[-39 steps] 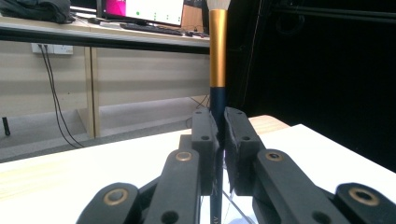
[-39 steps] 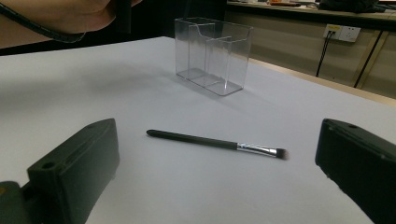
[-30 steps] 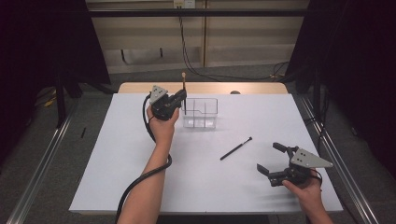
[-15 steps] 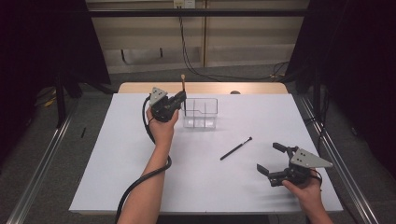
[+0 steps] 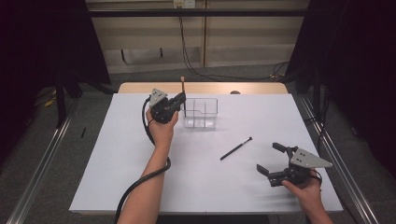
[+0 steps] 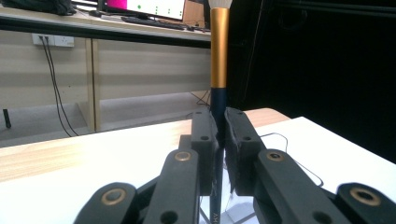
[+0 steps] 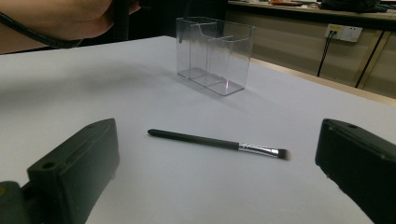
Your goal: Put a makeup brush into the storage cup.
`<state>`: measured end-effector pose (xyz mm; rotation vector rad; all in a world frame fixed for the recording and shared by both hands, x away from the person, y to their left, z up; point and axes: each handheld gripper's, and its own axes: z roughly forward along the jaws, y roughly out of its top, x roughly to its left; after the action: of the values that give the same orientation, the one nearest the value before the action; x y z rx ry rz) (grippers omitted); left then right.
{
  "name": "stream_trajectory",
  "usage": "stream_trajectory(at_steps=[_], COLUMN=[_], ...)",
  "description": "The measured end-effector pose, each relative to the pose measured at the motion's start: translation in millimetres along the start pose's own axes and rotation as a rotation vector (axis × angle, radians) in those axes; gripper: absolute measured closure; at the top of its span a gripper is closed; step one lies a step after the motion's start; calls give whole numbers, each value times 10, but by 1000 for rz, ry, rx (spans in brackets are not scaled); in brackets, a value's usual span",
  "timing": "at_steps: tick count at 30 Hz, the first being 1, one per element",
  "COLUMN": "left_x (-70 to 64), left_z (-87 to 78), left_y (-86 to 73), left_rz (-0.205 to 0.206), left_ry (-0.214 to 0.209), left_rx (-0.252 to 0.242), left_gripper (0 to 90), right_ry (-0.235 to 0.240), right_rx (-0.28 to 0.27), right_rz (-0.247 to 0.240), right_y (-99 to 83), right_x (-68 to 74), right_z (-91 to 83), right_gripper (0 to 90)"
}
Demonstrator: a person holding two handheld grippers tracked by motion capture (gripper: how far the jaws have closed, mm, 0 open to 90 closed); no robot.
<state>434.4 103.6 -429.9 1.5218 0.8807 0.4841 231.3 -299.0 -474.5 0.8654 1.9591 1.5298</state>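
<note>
My left gripper [image 5: 180, 100] is shut on a makeup brush [image 5: 183, 95] with a gold ferrule, held upright at the left end of a clear plastic organizer [image 5: 201, 113]. In the left gripper view the brush [image 6: 218, 60] rises between the closed jaws of the left gripper [image 6: 219, 135], gold ferrule above a dark handle. A thin black brush [image 5: 236, 149] lies flat on the white table, right of centre. My right gripper [image 5: 272, 158] is open near the front right, a little right of that brush. In the right gripper view the black brush [image 7: 217, 143] lies between the spread jaws, with the organizer [image 7: 214, 54] beyond.
The white table top [image 5: 102, 154] has a wooden strip [image 5: 140, 87] along its far edge. Metal rails run down both sides of the table. A cable trails from the left gripper along the forearm.
The left gripper has shifted slightly with the upright brush beside the organizer. The right gripper has stayed where it was.
</note>
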Motion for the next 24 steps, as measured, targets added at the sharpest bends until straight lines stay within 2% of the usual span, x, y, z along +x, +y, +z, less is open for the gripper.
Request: stream_trajectory(at_steps=[4, 8, 10, 19, 24], left_x=[2, 20, 29, 7, -8], left_z=[-6, -16, -30, -100, -132], left_y=[-1, 3, 5, -4, -11], left_rz=[-19, -32, -52, -58, -41], left_ry=[-18, -32, -52, -136, -174], left_rx=[1, 6, 0, -44, -59], left_gripper=[778, 647, 555, 358, 249], right_ry=[2, 4, 4, 6, 5], right_rx=[1, 2, 3, 4, 4], right_rz=[1, 0, -2, -7, -7], right_y=[1, 1, 0, 3, 5], right_x=[2, 4, 2, 16, 15], right_z=[2, 2, 3, 13, 12], right_gripper=[0, 0, 0, 0, 0])
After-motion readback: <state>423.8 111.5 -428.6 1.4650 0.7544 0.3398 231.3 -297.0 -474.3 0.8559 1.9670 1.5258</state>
